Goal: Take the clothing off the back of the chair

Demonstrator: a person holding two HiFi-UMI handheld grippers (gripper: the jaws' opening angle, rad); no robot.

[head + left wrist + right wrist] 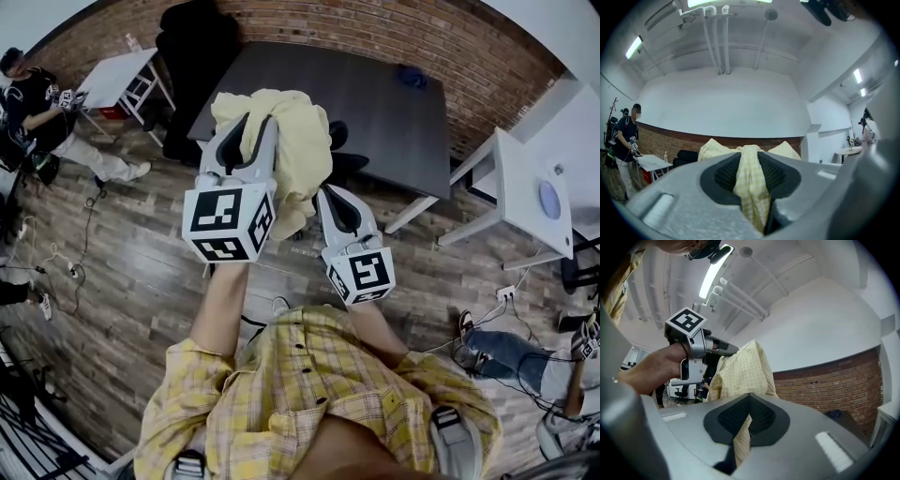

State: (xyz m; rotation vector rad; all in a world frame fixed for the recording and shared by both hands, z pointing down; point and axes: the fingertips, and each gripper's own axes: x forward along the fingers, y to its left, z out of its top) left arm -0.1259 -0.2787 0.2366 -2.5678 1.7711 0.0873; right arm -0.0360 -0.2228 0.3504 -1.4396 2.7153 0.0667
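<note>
by the dark table (375,103) – your left gripper (255,127) and right gripper (328,195) are both clamped on the yellow shirt (298,141).

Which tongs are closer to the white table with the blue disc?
Right. The right tongs grip the yellow garment toward the white table; the left tongs grip it farther off.

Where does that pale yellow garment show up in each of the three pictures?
Head view: the yellow garment is bunched at upper centre, in front of the dark table.
Left gripper view: bottom centre, pinched between the jaws.
Right gripper view: centre, rising from the jaws.
Shared landmark: the brick wall.
</note>
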